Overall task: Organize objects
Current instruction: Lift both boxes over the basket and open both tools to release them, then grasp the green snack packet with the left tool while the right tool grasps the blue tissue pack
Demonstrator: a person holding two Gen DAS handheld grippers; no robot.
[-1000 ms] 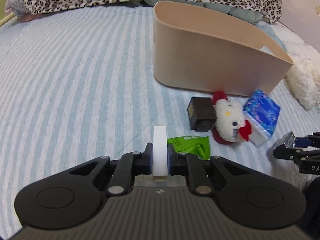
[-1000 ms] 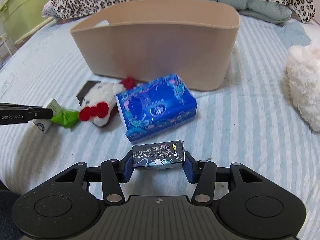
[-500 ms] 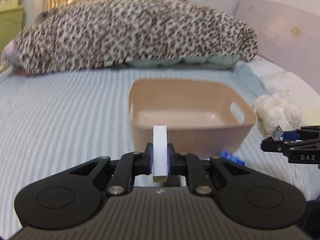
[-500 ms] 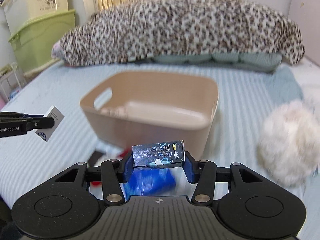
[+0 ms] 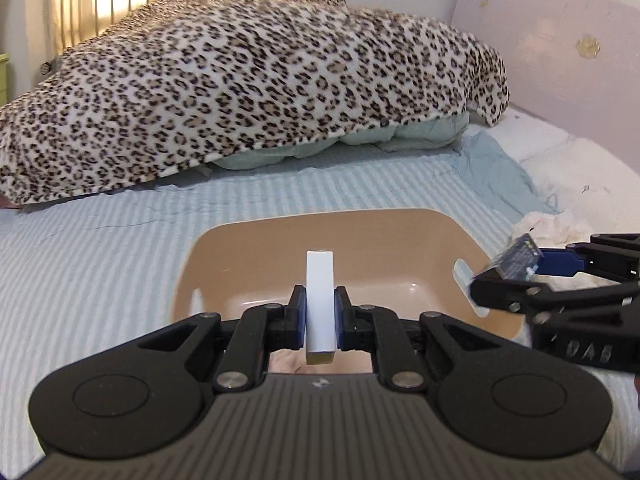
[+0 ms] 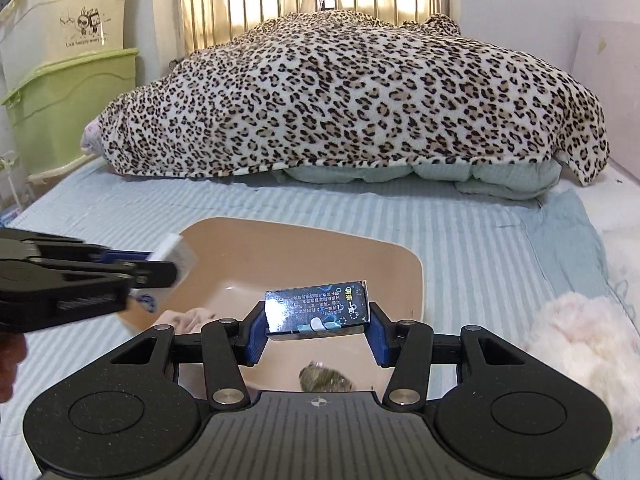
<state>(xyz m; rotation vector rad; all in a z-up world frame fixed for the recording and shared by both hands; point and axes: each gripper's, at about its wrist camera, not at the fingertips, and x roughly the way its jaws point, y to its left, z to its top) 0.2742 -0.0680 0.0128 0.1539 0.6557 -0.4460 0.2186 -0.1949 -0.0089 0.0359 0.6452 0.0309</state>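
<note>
Both grippers are loaded and held above the beige plastic storage bin (image 5: 224, 248), which sits on the blue-and-white striped bedsheet (image 5: 100, 248).

Left gripper (image 5: 319, 316): jaws closed narrowly on a slim white rectangular box (image 5: 319, 280), gripped on its flat faces and standing on edge over the near part of the bin.

Right gripper (image 6: 316, 330): jaws set fairly wide, clamped on the two ends of a small dark printed carton (image 6: 316, 306), held level over the bin's right half.

Bin contents: a crumpled greenish-grey item (image 6: 326, 380) lies on the floor at the near side; a pale pinkish item (image 6: 190, 318) lies near the left wall. Neither can be identified further.

Progress: judged partway. At least two items appear stowed; two more are in position but not yet released. Remaining step is to open both jaws and drop them. A fluffy white plush (image 6: 580, 340) lies on the sheet right of the bin; whether it belongs to the task cannot be determined. A leopard-print blanket (image 6: 352, 96) covers the far end of the bed
</note>
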